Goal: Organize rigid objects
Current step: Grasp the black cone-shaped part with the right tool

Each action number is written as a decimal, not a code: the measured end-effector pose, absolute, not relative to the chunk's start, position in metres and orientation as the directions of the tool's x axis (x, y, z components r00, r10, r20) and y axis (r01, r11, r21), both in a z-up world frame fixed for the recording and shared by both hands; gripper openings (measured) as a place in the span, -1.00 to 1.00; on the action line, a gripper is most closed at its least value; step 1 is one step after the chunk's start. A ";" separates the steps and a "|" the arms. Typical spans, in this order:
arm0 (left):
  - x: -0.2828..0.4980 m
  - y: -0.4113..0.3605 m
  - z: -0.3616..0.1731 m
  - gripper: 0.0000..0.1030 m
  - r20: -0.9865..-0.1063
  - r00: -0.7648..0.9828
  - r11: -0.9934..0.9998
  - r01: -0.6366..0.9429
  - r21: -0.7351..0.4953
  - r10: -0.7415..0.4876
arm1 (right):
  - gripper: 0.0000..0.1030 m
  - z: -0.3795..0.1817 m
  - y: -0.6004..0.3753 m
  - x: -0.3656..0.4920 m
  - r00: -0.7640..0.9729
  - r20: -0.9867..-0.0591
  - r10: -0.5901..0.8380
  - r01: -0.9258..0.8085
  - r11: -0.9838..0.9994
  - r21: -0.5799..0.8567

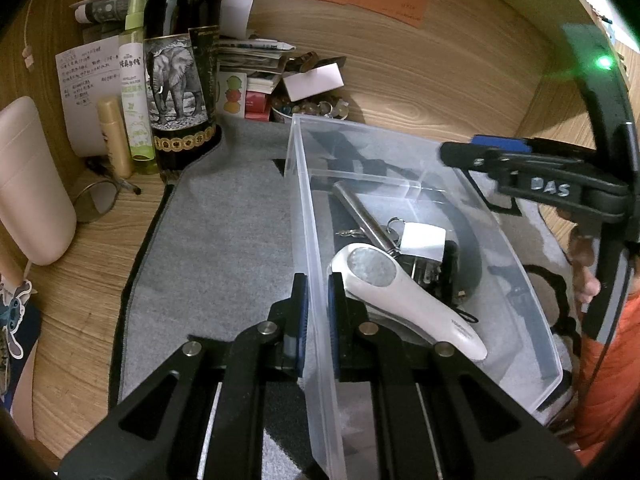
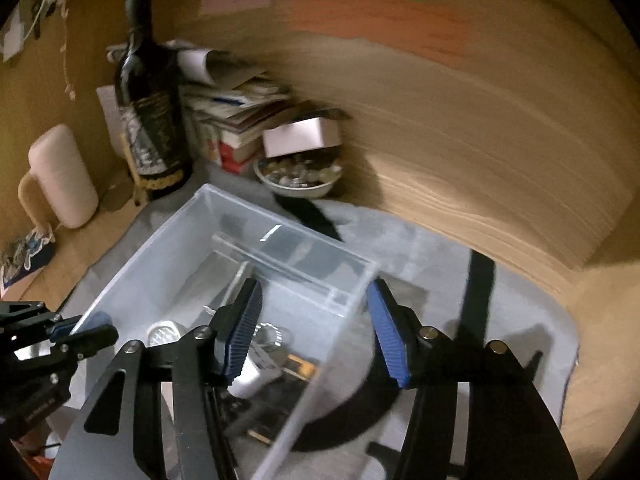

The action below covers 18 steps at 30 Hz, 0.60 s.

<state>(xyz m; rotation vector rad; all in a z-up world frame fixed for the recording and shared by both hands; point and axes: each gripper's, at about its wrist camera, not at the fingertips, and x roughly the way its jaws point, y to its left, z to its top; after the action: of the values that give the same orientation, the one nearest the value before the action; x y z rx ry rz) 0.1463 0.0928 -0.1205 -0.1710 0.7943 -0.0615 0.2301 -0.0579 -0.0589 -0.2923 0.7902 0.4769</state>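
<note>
Clear plastic bin (image 1: 400,160): light, stiff, slippery. Left gripper (image 1: 318,300) pinches its wall; right gripper (image 2: 316,332) wide open, empty.

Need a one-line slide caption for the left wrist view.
Left gripper clamps the wall of the clear bin holding a white magnifier.

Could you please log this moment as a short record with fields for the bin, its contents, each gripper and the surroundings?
bin: clear plastic bin on a grey mat
contents: white handheld magnifier, metal rod, keys, dark items that I cannot identify
left gripper: left gripper shut on the bin's left wall
right gripper: right gripper open, jaws either side of the bin's right wall
surroundings: wine bottle, bowl of stones
image quality: right wrist view blurred
</note>
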 end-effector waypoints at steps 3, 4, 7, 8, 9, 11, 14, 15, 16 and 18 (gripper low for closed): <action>0.147 0.092 -0.121 -0.84 -0.706 0.698 0.985 -0.010 -0.173 -0.117 | 0.19 -0.054 -0.076 0.224 0.631 -0.724 0.280 -0.477 0.875 -0.077; 0.147 0.092 -0.121 -0.84 -0.707 0.698 0.985 -0.010 -0.172 -0.117 | 0.19 -0.053 -0.084 0.220 0.640 -0.719 0.272 -0.463 0.883 -0.079; 0.147 0.092 -0.121 -0.84 -0.708 0.697 0.985 -0.012 -0.171 -0.114 | 0.20 -0.053 -0.101 0.212 0.649 -0.718 0.251 -0.433 0.898 -0.077; 0.147 0.092 -0.121 -0.84 -0.708 0.697 0.985 -0.011 -0.171 -0.115 | 0.21 -0.055 -0.107 0.211 0.651 -0.720 0.242 -0.421 0.904 -0.077; 0.148 0.091 -0.121 -0.84 -0.709 0.696 0.986 -0.013 -0.169 -0.112 | 0.22 -0.057 -0.112 0.208 0.651 -0.723 0.230 -0.407 0.910 -0.076; 0.148 0.092 -0.122 -0.84 -0.711 0.695 0.986 -0.014 -0.166 -0.110 | 0.22 -0.064 -0.125 0.203 0.645 -0.736 0.206 -0.379 0.922 -0.074; 0.149 0.091 -0.122 -0.84 -0.712 0.694 0.987 -0.015 -0.163 -0.107 | 0.22 -0.078 -0.139 0.196 0.621 -0.762 0.181 -0.349 0.935 -0.063; 0.149 0.091 -0.122 -0.84 -0.712 0.694 0.987 -0.015 -0.161 -0.106 | 0.22 -0.082 -0.142 0.194 0.614 -0.769 0.178 -0.343 0.938 -0.056; 0.149 0.091 -0.123 -0.84 -0.713 0.694 0.987 -0.015 -0.159 -0.104 | 0.22 -0.087 -0.145 0.191 0.605 -0.777 0.175 -0.332 0.942 -0.047; 0.148 0.091 -0.123 -0.84 -0.713 0.694 0.987 -0.016 -0.157 -0.102 | 0.22 -0.098 -0.151 0.184 0.584 -0.794 0.172 -0.315 0.949 -0.027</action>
<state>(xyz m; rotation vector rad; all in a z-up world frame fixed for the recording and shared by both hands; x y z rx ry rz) 0.1485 0.0913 -0.1230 -0.1559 0.8037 -0.0483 0.1836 -0.1511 -0.0980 -0.1715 0.9046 0.2857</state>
